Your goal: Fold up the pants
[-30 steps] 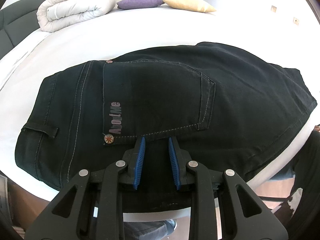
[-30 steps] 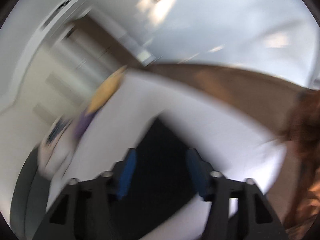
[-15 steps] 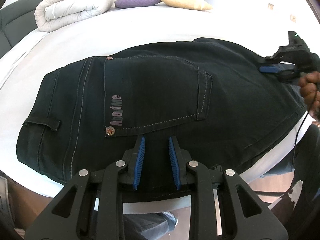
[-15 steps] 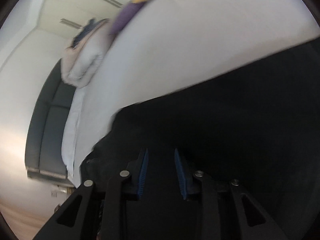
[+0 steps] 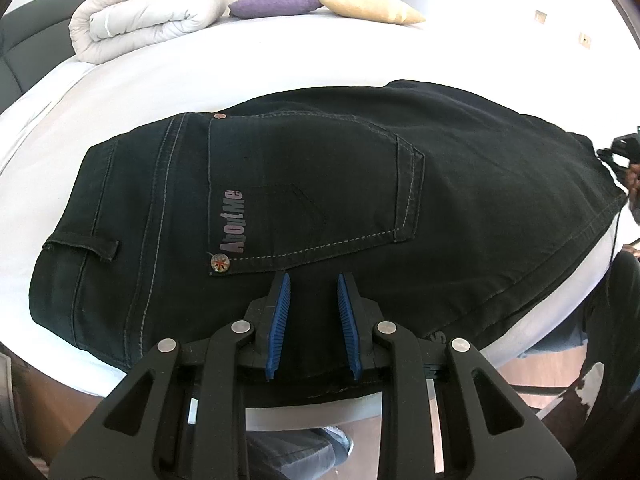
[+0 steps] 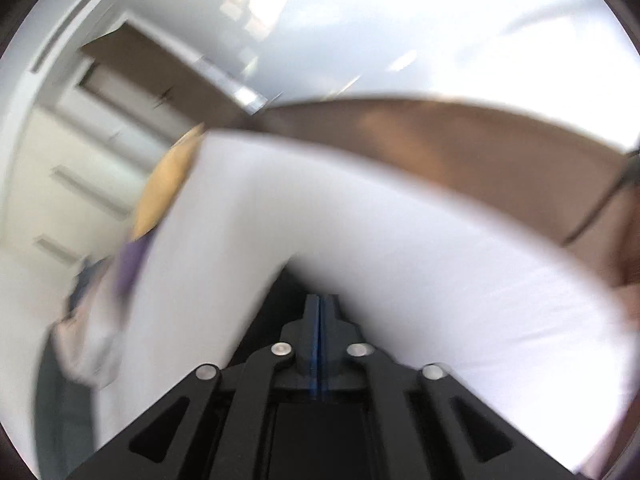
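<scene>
Black jeans lie folded on a white bed, back pocket up, waistband to the left. My left gripper is open, its blue pads over the near edge of the jeans just below the pocket, holding nothing. My right gripper is shut, pads pressed together. Its view is blurred; a dark patch of the jeans shows by the tips, and whether cloth is pinched cannot be told. It also shows at the right edge of the left wrist view, by the far end of the jeans.
A rolled cream duvet, a purple pillow and a yellow pillow lie at the far side of the bed. A dark headboard is at the left. Wooden floor and the person's legs show below the near edge.
The right gripper has closed its fingers and swung away from over the jeans toward the bed's edge. The left gripper has barely moved and stays open.
</scene>
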